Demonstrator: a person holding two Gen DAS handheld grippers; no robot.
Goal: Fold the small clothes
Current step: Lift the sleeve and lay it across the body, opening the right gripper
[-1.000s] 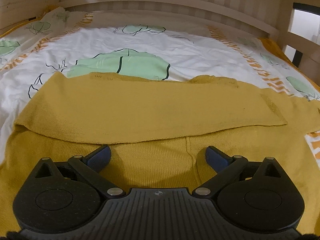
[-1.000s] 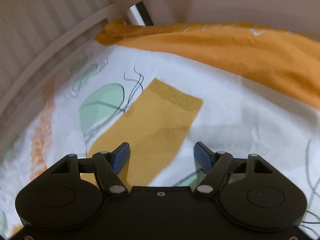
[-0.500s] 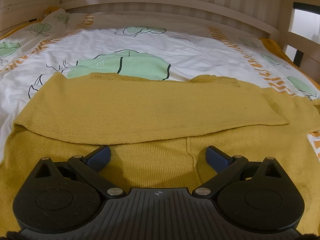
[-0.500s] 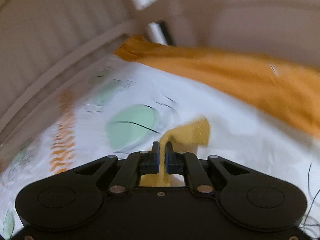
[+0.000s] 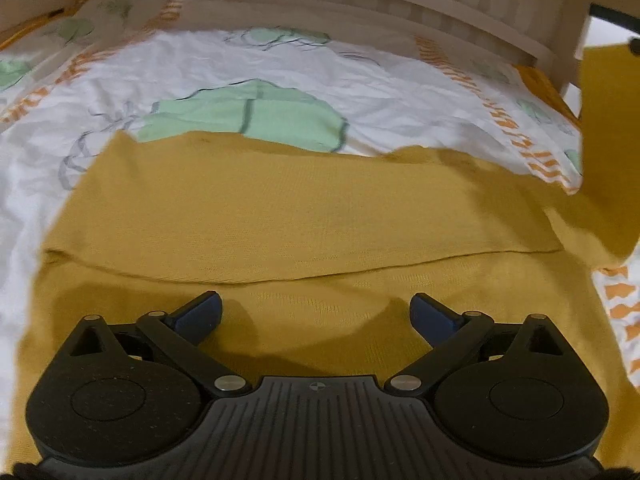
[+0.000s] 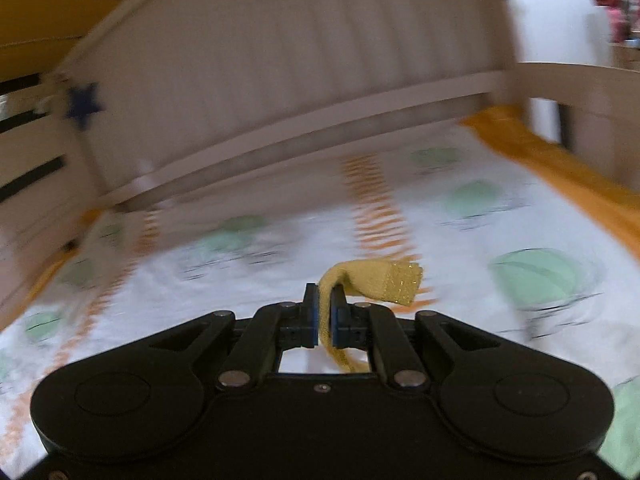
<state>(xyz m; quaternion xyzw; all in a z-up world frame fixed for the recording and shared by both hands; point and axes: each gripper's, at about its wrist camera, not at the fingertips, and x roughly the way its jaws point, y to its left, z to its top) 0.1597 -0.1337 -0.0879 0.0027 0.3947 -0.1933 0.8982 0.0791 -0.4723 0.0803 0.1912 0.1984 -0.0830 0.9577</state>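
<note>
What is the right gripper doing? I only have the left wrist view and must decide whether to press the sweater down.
Observer: The right gripper is shut on the sleeve, near its glittery cuff.
Operator: Is the cuff lying on the bed?
Observer: No, it juts out past the fingertips, above the bedsheet.
Operator: Is that view steady?
Observer: No, the headboard and the sheet are smeared with motion blur. The left gripper is open over the sweater.

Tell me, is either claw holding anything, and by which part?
The right claw pinches the mustard sweater's sleeve just behind its cuff. The left claw is open, holding nothing.
</note>
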